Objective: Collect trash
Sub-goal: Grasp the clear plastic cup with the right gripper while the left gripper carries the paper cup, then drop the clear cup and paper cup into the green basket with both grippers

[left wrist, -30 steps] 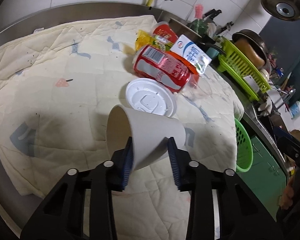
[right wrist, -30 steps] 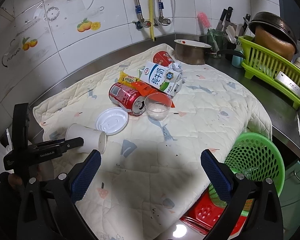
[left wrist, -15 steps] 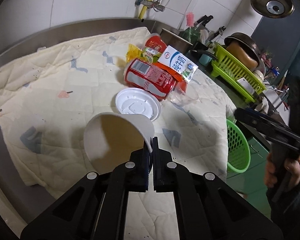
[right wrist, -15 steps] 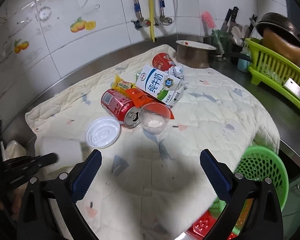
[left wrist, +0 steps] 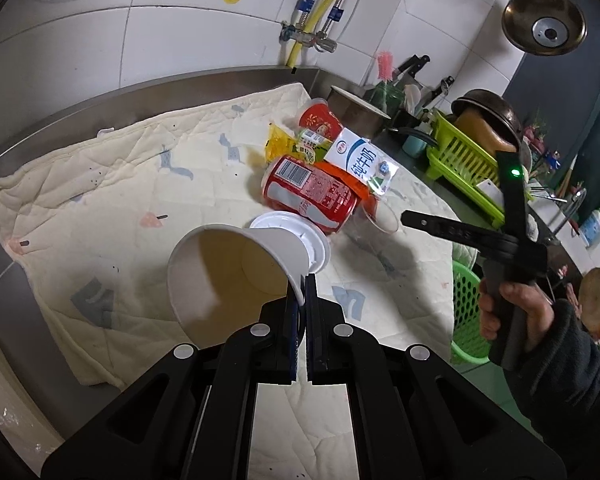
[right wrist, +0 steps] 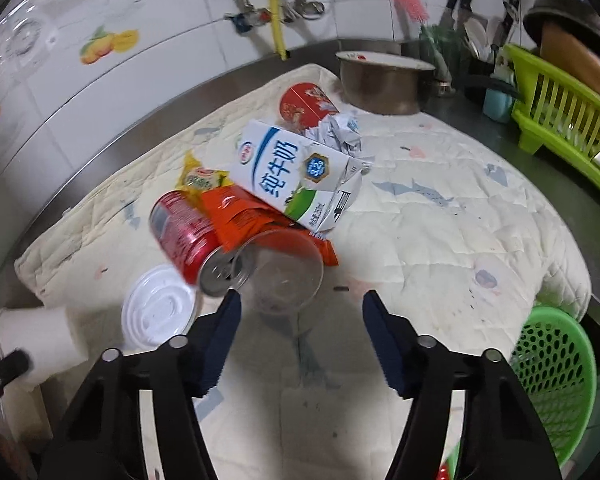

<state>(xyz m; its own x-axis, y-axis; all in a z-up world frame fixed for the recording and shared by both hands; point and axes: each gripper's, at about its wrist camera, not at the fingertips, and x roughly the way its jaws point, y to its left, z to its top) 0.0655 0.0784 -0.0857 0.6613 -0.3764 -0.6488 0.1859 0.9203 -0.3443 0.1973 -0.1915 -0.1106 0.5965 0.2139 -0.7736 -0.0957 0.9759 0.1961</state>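
My left gripper (left wrist: 301,292) is shut on the rim of a white paper cup (left wrist: 228,276), held above the quilted cloth; the cup also shows at the lower left of the right wrist view (right wrist: 36,336). My right gripper (right wrist: 300,320) is open, just in front of a clear plastic cup (right wrist: 280,272) lying on its side. Behind it lie a red soda can (right wrist: 184,240), an orange wrapper (right wrist: 244,216), a milk carton (right wrist: 296,176), a yellow packet (right wrist: 200,178), crumpled paper (right wrist: 336,132), a red cup (right wrist: 306,104) and a white lid (right wrist: 158,312).
A green mesh basket (right wrist: 552,372) stands below the cloth's right edge, also seen in the left wrist view (left wrist: 466,308). A metal pot (right wrist: 384,80) and a green dish rack (right wrist: 568,116) stand at the back right. Tiled wall and taps run behind.
My left gripper closed on the white cup's rim and lifted it off the cloth. My right gripper moved forward and down toward the clear cup, its jaws narrowing but still open.
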